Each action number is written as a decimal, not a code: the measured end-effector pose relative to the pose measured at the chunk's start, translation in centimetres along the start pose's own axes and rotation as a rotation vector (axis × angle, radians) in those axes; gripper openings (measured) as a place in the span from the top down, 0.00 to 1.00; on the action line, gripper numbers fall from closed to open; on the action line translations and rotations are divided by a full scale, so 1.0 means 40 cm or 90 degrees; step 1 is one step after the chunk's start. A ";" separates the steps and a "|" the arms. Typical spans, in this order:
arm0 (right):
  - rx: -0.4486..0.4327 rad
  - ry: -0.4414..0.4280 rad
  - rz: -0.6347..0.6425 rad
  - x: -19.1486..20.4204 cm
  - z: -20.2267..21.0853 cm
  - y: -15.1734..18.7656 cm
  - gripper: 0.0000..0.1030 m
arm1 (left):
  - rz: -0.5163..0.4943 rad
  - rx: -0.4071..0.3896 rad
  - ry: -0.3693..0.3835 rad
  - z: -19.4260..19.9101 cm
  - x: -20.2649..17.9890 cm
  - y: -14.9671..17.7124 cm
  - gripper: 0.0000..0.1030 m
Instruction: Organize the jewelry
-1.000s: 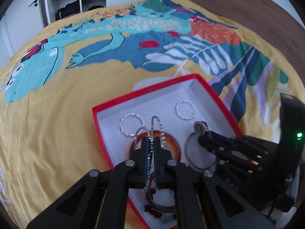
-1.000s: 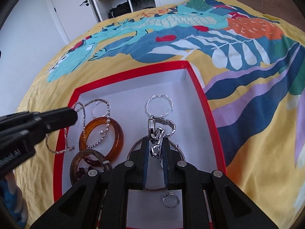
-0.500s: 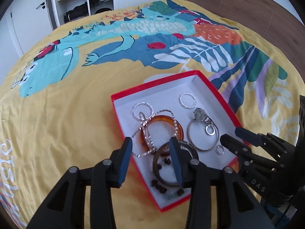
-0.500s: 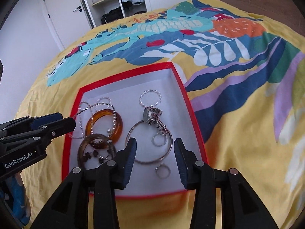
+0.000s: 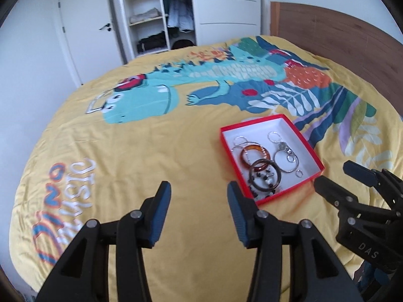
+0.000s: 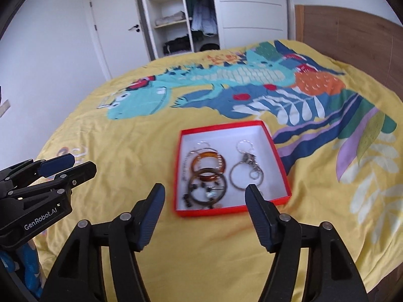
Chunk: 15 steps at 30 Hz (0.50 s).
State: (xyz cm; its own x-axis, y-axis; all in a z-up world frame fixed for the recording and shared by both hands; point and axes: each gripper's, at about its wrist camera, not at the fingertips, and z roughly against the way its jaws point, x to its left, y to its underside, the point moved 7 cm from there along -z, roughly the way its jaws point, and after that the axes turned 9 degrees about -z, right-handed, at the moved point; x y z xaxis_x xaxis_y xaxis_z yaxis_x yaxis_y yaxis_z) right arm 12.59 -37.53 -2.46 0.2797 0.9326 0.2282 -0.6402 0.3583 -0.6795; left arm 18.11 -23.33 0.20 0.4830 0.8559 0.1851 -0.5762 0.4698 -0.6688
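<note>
Two bangles [image 6: 207, 173] overlapping, dark beads [image 6: 195, 191] blurred, red box [image 6: 283, 173]

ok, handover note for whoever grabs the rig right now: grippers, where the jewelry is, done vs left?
Left gripper: open, jaws have just been opening, nothing between them, above bare bedspread left of the box.
Right gripper: open, jaws have just been opening, nothing held, hanging above the box's near edge.
Red box: on the bedspread, holding everything in view: amber bangle, dark brown bangle overlapping it, silver chain at the left, large silver hoop with a clasp charm and small rings at the right, dark beads near the front.
Done: no loose jewelry visible on the bed.
Left: pieces overlap; untangle if tidier sorting is wanted.
</note>
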 end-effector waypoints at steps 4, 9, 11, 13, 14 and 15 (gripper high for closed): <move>-0.009 -0.019 0.025 0.072 0.063 0.032 0.30 | 0.022 -0.017 -0.024 0.099 0.054 0.047 0.57; -0.019 -0.037 0.050 0.135 0.124 0.066 0.26 | 0.041 -0.030 -0.050 0.192 0.106 0.107 0.56; -0.024 -0.041 0.059 0.157 0.147 0.077 0.26 | 0.046 -0.033 -0.059 0.224 0.127 0.131 0.56; -0.029 -0.043 0.067 0.173 0.163 0.085 0.25 | 0.057 -0.034 -0.069 0.251 0.149 0.158 0.56; -0.031 -0.043 0.072 0.182 0.172 0.088 0.25 | 0.062 -0.034 -0.072 0.261 0.160 0.170 0.56; -0.035 -0.044 0.077 0.191 0.183 0.091 0.25 | 0.068 -0.034 -0.074 0.272 0.169 0.182 0.56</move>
State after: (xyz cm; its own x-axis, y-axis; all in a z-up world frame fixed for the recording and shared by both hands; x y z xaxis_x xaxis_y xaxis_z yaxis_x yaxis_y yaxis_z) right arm 7.14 -28.78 1.90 0.1524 0.9701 0.1889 -0.6252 0.2426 -0.7418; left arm 10.03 -11.77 4.42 0.3392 0.9212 0.1906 -0.5826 0.3648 -0.7263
